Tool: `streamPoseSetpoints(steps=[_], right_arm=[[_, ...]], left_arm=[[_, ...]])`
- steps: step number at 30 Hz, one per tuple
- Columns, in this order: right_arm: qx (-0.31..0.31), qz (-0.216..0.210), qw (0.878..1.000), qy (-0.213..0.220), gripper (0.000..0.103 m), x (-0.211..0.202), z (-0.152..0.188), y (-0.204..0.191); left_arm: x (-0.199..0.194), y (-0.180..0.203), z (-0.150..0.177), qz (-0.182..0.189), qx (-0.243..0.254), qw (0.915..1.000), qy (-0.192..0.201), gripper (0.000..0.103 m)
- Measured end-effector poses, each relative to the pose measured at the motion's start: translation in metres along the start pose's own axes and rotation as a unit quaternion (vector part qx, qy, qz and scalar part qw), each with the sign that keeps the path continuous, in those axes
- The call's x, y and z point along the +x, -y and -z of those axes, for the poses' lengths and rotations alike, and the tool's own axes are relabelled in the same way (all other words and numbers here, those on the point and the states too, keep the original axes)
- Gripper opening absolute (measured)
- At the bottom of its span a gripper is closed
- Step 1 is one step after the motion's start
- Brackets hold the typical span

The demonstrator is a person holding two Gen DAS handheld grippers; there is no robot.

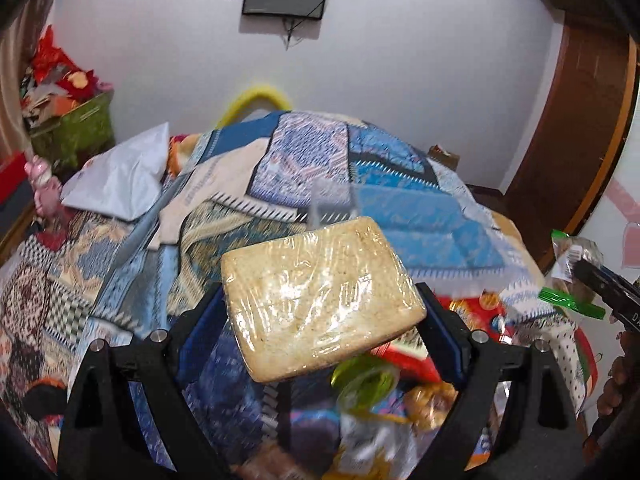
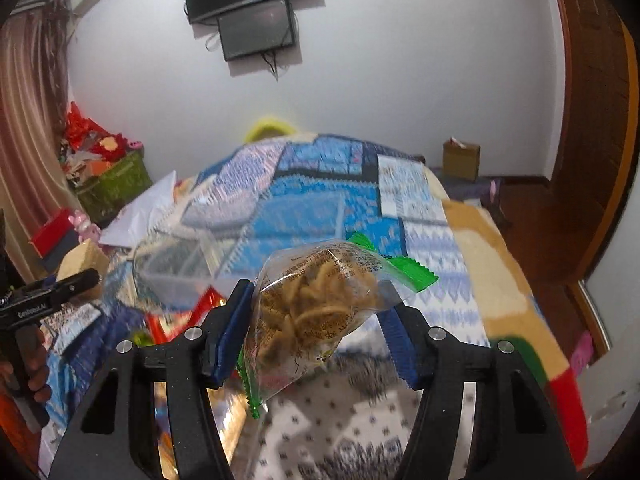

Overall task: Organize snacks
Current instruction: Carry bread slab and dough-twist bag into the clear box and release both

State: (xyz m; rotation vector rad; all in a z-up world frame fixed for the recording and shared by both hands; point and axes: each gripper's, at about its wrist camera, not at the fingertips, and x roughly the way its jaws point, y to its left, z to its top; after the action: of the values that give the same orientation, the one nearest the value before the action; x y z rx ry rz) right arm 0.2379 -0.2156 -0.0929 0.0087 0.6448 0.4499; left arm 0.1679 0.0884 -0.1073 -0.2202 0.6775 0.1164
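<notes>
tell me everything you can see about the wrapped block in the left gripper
The wrapped block is a flat, pale tan rectangular slab with rounded corners and a grainy, speckled surface, sealed tight in glossy clear film that wrinkles and glints. It is whole, tilted, and held off the bed between the left gripper's blue-padded fingers, which press its two side edges. The right wrist view shows it at far left.

Your left gripper (image 1: 322,316) has a matte black forked frame, silver round screw heads on its knuckles and blue pads inside the fingers (image 1: 450,332). Your right gripper (image 2: 320,328) matches it, its blue pads ribbed; white lettering marks the left one's black side.
</notes>
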Motion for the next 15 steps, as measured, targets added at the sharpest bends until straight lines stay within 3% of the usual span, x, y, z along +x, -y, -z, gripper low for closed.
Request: streamPoseSetpoints(steps=[6,15], right_arm=[[-0.006,-0.017,1.0,0.019,0.058,0.018,-0.022,-0.009],[-0.014,-0.032,0.999,-0.01,0.058,0.068,-0.033,-0.018]], left_arm=[[0.024,0.015,-0.024,0.016,0.014,0.9998,-0.002,0.09],[0.081,0.036,-0.038,0.03,0.035,0.9979,-0.045,0.09]])
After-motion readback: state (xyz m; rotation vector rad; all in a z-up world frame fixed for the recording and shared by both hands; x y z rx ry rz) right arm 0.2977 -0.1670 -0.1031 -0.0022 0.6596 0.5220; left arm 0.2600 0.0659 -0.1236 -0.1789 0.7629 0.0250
